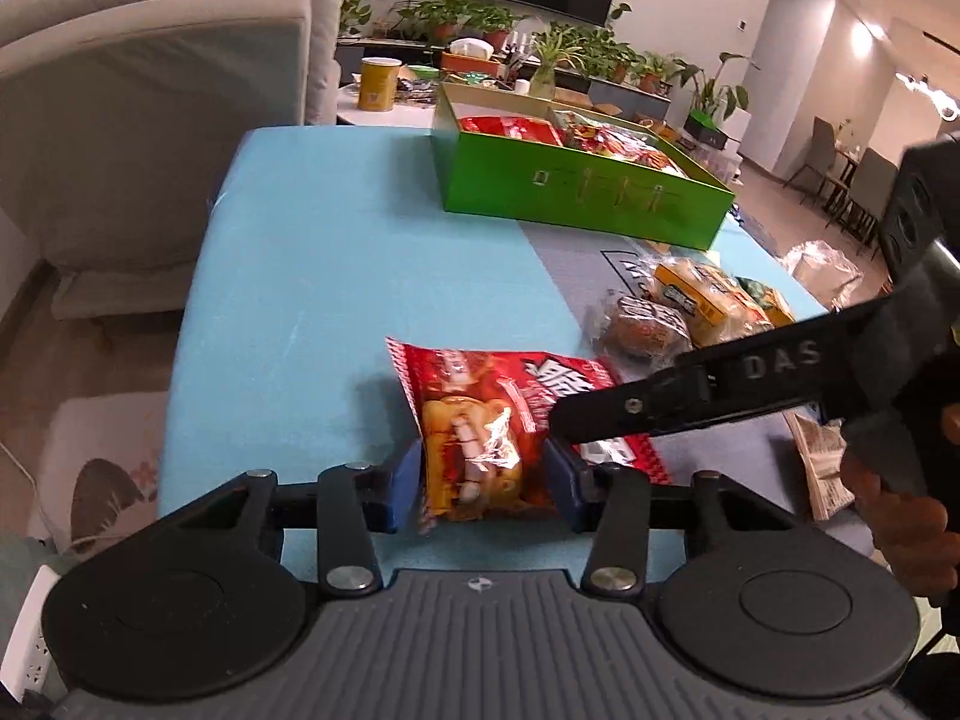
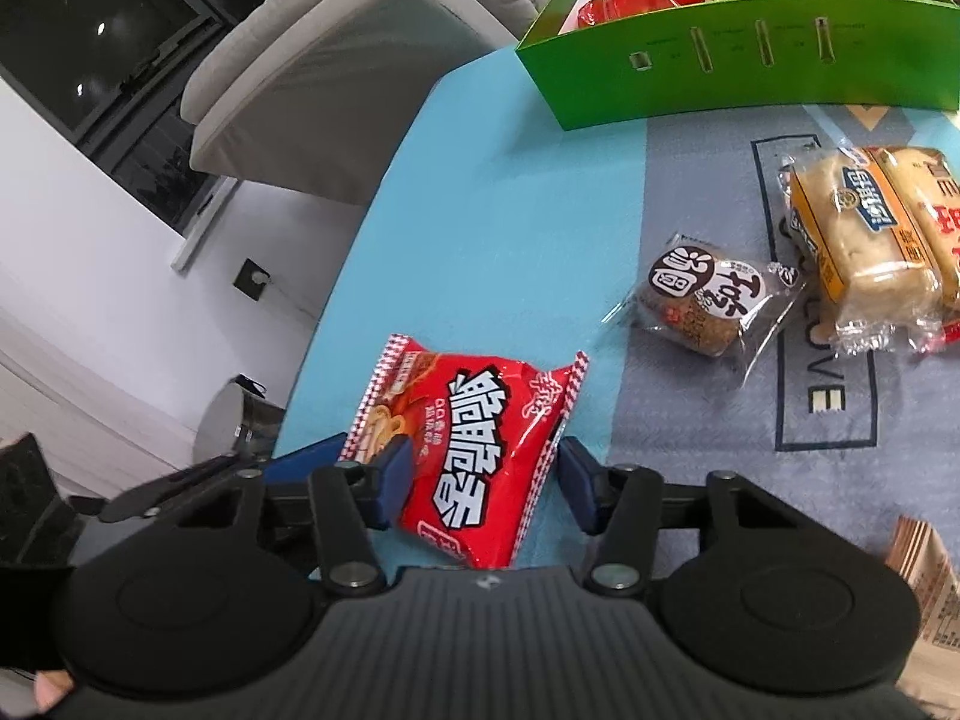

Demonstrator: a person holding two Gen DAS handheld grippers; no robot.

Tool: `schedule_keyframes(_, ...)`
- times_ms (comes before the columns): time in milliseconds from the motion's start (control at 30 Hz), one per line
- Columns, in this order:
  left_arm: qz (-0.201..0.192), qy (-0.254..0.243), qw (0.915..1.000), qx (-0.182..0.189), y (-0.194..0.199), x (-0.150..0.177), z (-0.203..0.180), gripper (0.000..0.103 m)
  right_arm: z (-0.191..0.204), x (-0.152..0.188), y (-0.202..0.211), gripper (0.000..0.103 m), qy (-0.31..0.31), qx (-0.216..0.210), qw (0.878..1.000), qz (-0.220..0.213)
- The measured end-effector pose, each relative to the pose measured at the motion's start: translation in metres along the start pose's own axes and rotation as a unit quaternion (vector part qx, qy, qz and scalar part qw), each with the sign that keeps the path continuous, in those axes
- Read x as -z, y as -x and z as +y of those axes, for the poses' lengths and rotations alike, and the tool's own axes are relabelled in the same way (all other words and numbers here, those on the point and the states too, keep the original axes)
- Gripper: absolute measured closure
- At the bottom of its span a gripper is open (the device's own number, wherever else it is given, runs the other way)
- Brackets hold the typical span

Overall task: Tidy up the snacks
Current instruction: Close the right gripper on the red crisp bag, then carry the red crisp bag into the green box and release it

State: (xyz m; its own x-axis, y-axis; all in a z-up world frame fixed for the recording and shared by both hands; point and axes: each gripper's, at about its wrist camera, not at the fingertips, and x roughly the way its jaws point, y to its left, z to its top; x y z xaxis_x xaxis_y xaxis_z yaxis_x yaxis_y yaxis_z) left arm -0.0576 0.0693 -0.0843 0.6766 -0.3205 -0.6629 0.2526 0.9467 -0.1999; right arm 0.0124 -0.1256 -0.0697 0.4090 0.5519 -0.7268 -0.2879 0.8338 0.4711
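A red crinkly plastic snack packet with white lettering point(image 2: 474, 456) lies on the light blue tabletop point(image 1: 300, 276), at the lower middle of both wrist views. Both tools are at it together.

The left hand-held gripper point(image 1: 483, 480) has its blue pads pressed against the two sides of the packet, and the film bulges between them, so it is pinching the packet. The right hand-held gripper point(image 2: 480, 480) stands around the other end of the same packet: its left pad touches the packet's edge, but at the right pad I cannot tell if there is contact or a thin gap, so I cannot say that it is truly gripping.

The packet looks light and soft. The film is thin and shiny, so I judge it slippery, and the contents seem brittle and could break under a hard squeeze. The sealed zigzag edges are flat and stiffer, and I think they are a safer place to take hold than the puffy middle.

At the upper right of the left view stands the open green cardboard box point(image 1: 576, 192), already holding several red packets, well apart from this one. Near the right edge lie a round brown cake in clear wrap point(image 2: 708, 300) and a pale bread loaf in a yellow-printed bag point(image 2: 864, 240), just beside each other.
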Motion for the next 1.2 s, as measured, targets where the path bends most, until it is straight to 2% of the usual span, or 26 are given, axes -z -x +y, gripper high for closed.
schedule_keyframes(167, -0.015, -0.012, 0.9998, 0.000, 0.009, -0.006, -0.012, 0.063, 0.004, -0.002, 0.010, 0.051, 0.008, -0.005, 1.000, -0.014)
schedule_keyframes(567, -0.096, -0.078, 0.9923, -0.003, 0.038, -0.057, -0.055, 0.063, 0.009, -0.031, 0.067, 0.051, 0.034, -0.017, 0.994, -0.107)
schedule_keyframes(833, -0.128, -0.105, 0.9862, 0.002, 0.030, -0.118, -0.081, 0.062, 0.001, -0.075, 0.095, 0.051, 0.035, -0.007, 0.987, -0.160)
schedule_keyframes(1200, -0.154, -0.145, 0.9773, -0.006, 0.007, -0.177, -0.109, 0.062, -0.015, -0.128, 0.117, 0.051, 0.035, -0.003, 0.977, -0.212)
